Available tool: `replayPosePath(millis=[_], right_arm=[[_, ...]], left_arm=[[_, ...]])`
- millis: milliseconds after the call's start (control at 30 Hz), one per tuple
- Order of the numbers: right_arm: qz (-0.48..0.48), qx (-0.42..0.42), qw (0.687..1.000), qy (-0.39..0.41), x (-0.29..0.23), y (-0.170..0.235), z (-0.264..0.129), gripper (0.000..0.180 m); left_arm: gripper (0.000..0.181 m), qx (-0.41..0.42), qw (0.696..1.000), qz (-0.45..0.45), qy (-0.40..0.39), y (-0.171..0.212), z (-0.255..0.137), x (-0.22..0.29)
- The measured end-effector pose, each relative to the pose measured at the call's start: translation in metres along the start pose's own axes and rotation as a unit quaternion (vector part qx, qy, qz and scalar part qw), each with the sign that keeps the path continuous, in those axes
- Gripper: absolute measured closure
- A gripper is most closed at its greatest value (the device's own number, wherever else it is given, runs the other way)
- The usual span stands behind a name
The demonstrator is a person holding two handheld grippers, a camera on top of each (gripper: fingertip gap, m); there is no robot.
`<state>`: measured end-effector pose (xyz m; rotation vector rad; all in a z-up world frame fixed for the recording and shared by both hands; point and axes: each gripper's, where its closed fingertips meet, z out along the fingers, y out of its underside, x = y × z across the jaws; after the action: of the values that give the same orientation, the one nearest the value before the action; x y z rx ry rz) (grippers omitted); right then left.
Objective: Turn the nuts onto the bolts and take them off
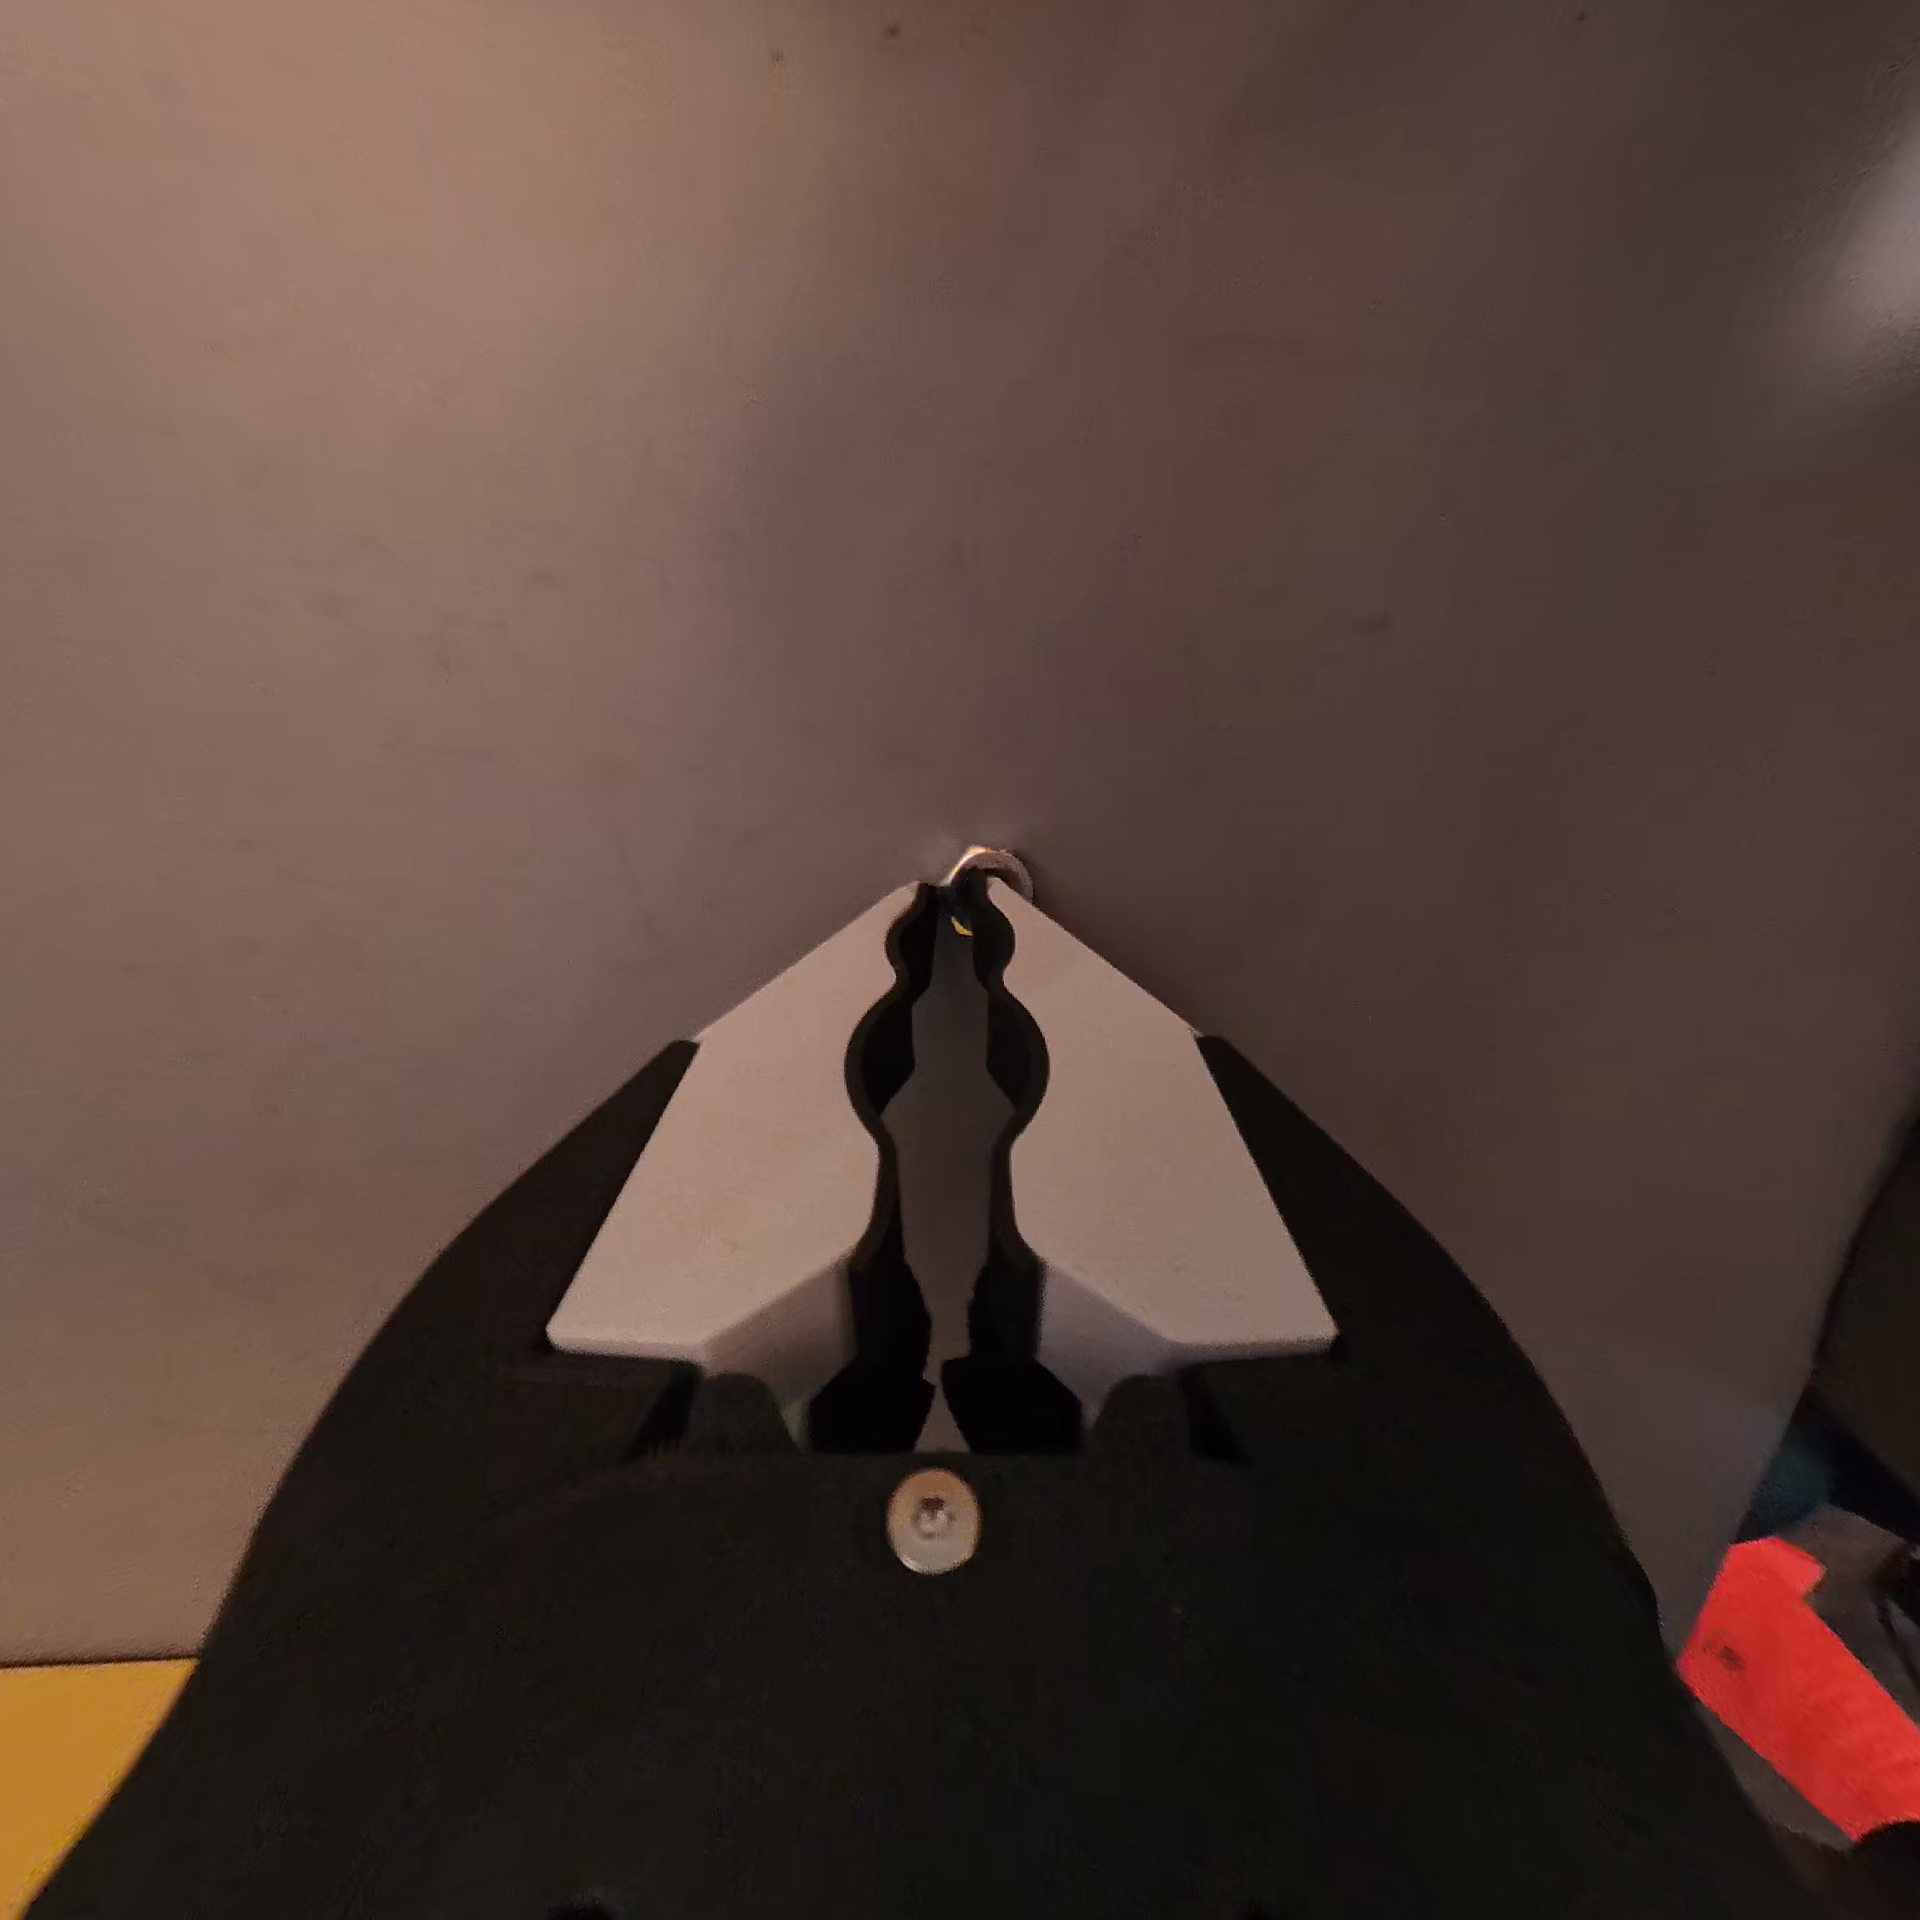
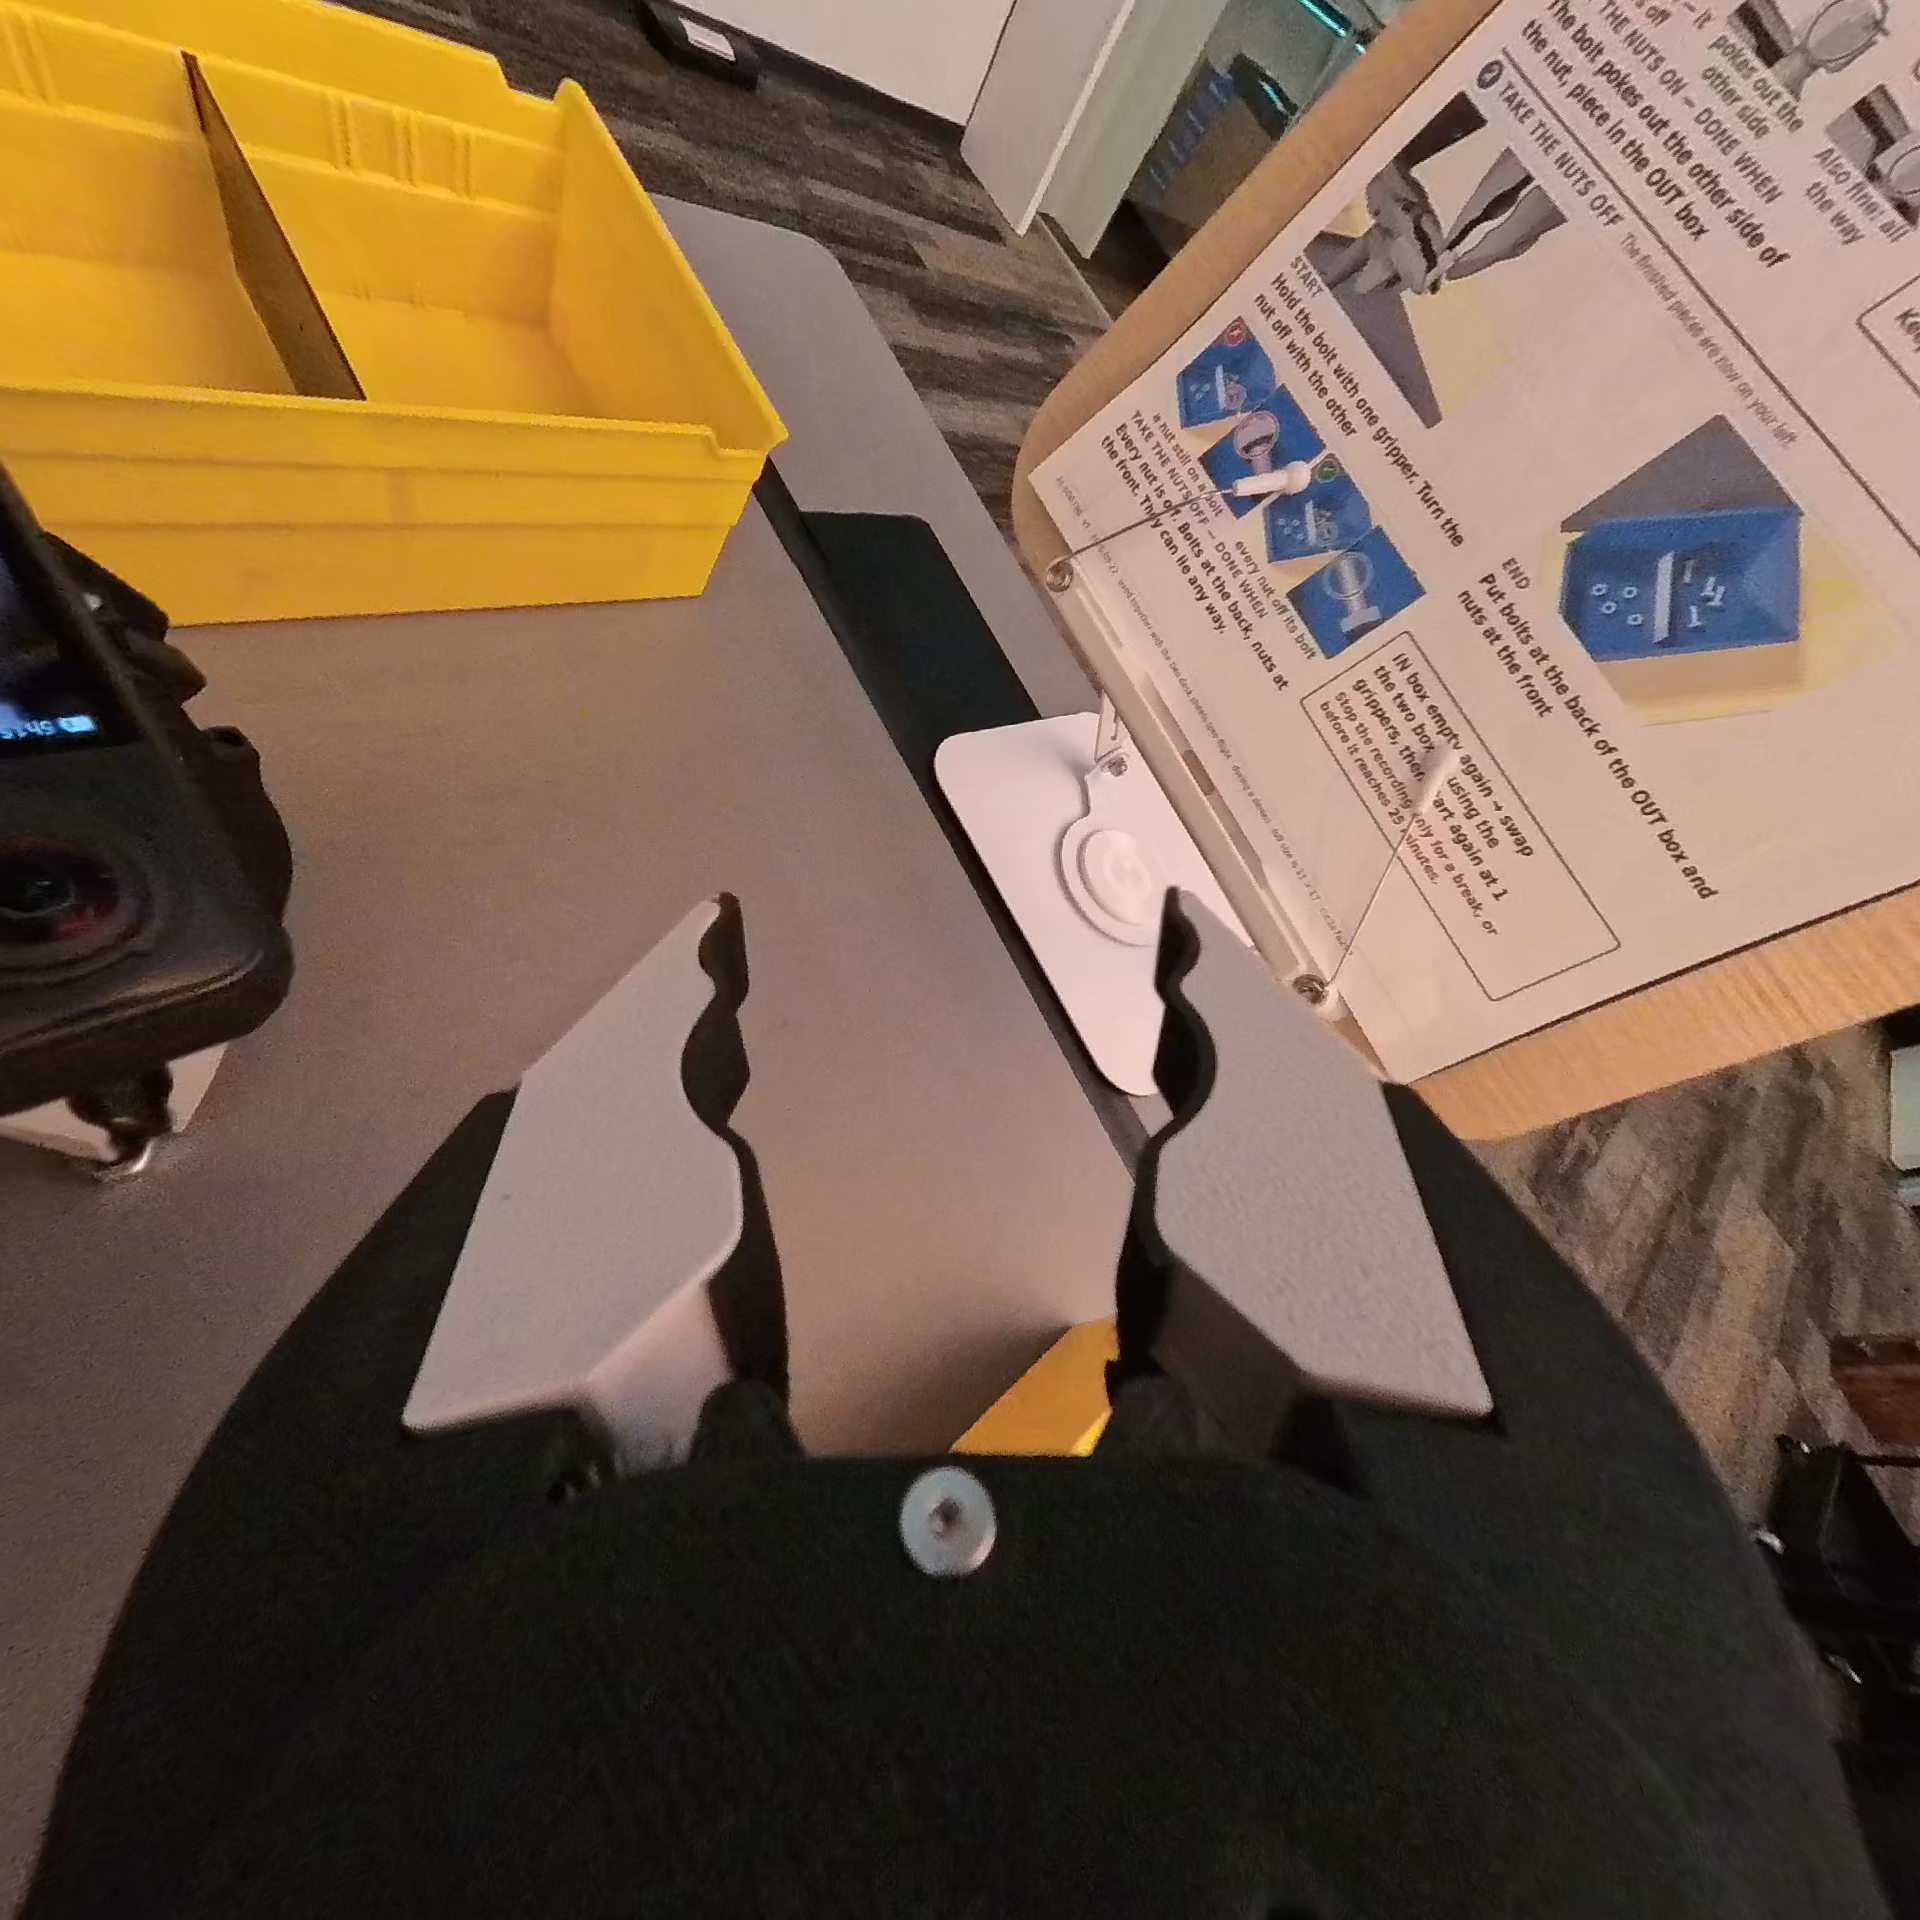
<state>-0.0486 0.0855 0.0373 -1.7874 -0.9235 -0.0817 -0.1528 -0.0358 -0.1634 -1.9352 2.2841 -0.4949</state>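
Note:
In the left wrist view my left gripper (image 1: 961,896) is shut, its tips pinching a small silver ring-shaped piece (image 1: 987,864) that looks like a nut, close against the grey table (image 1: 935,468). Most of the piece is hidden by the fingertips. In the right wrist view my right gripper (image 2: 951,914) is open and empty above the grey table (image 2: 520,831). No bolt shows in either view. The left gripper's black camera body (image 2: 104,831) shows at the left edge of the right wrist view.
A yellow divided bin (image 2: 416,457) stands at the back left and looks empty. An instruction sheet on a wooden board (image 2: 1507,520) leans at the right on a white stand base (image 2: 1018,810). A yellow corner (image 1: 83,1766) and a red-orange object (image 1: 1787,1683) show low down.

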Motion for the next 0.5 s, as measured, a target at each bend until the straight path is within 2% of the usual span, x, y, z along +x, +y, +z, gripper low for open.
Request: replayPosePath(millis=[167,233,367,433,500], right_arm=[[-0.002,0.012,1.0,0.01,0.005,-0.005,-0.008,0.101],[-0.003,0.017,1.0,0.016,0.008,-0.008,-0.012,0.101],[-0.004,0.033,0.999,0.025,0.012,-0.015,-0.022,0.101],[-0.006,0.039,0.999,0.031,0.015,-0.018,-0.027,0.101],[-0.01,0.041,0.998,0.037,0.017,-0.02,-0.032,0.101]], left_arm=[[0.169,0.051,0.998,-0.022,0.035,-0.012,-0.021,0.006],[0.17,0.076,0.996,-0.041,0.018,-0.014,-0.042,-0.002],[0.173,0.156,0.981,-0.062,-0.099,-0.007,-0.111,-0.043],[0.171,0.217,0.953,-0.095,-0.188,0.005,-0.161,-0.075],[0.163,0.263,0.913,-0.147,-0.276,0.031,-0.205,-0.109]])
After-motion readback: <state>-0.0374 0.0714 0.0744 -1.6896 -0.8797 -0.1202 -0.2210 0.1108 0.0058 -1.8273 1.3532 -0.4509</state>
